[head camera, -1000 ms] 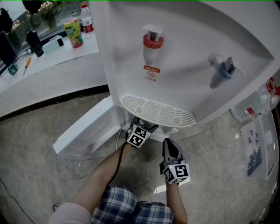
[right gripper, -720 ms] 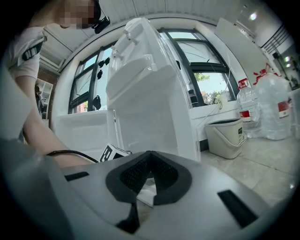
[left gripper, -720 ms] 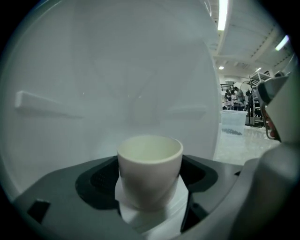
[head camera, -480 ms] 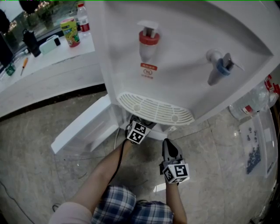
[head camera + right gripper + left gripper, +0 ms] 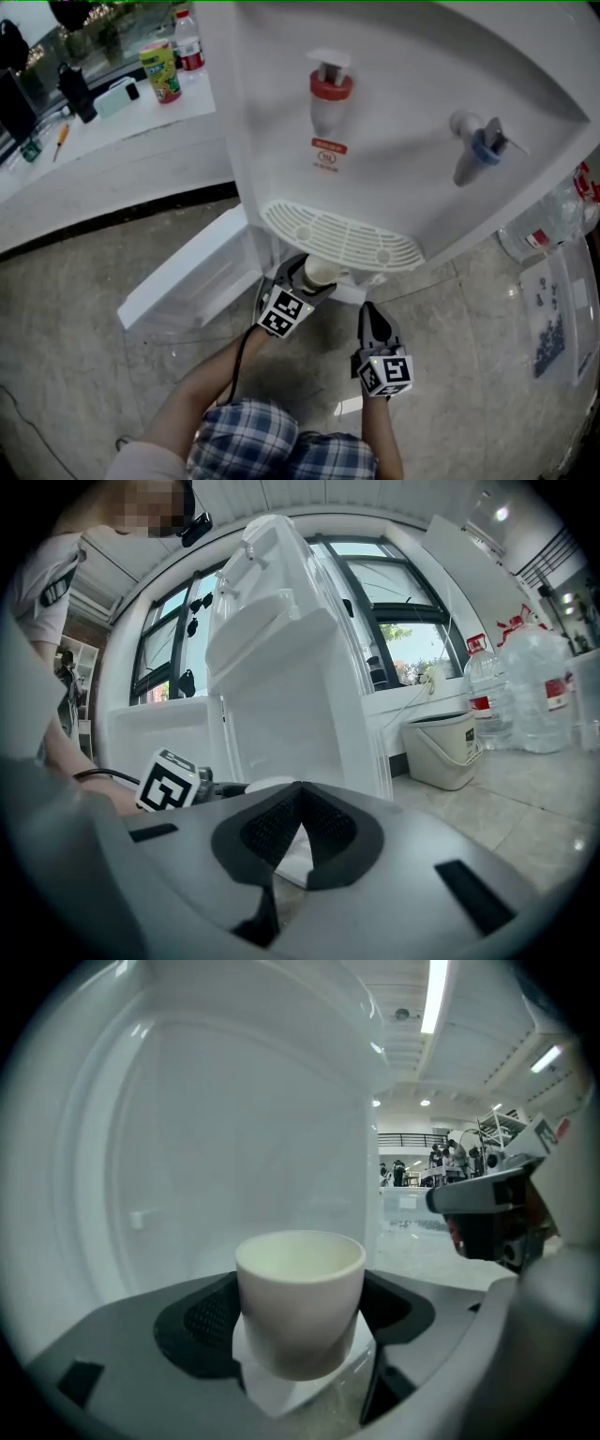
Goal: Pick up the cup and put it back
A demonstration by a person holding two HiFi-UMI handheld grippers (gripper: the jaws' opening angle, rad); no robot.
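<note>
The left tongs [image 5: 305, 281] are clamping a small cream-white cup [image 5: 300, 1293], one dark pad pressing on each side of its wall. The cup is sitting upright between the jaws, its open mouth facing up and its inside looking empty. In the head view the cup [image 5: 322, 273] is hanging just below the front edge of the slotted drip tray [image 5: 339, 238] of a white water dispenser [image 5: 403, 75], right in front of the dispenser's lower compartment. That compartment's door [image 5: 186, 274] is standing open toward the person's left.

The right tongs [image 5: 298, 803] are holding nothing, their jaws pressing together at the tips. In the head view they are hovering over the pale tiled floor [image 5: 84, 309], just beside the left tongs and a little nearer the person. The right gripper view is catching the left tongs' marker cube [image 5: 169, 780] off to its left.

Above the drip tray, a red tap [image 5: 330, 90] and a blue tap [image 5: 478, 150] are jutting from the dispenser's front. A white bucket [image 5: 445, 747] and large water jugs [image 5: 534, 686] are standing on the floor beyond the dispenser. A green can [image 5: 161, 70] is standing on a white surface [image 5: 103, 122] at the upper left of the head view
</note>
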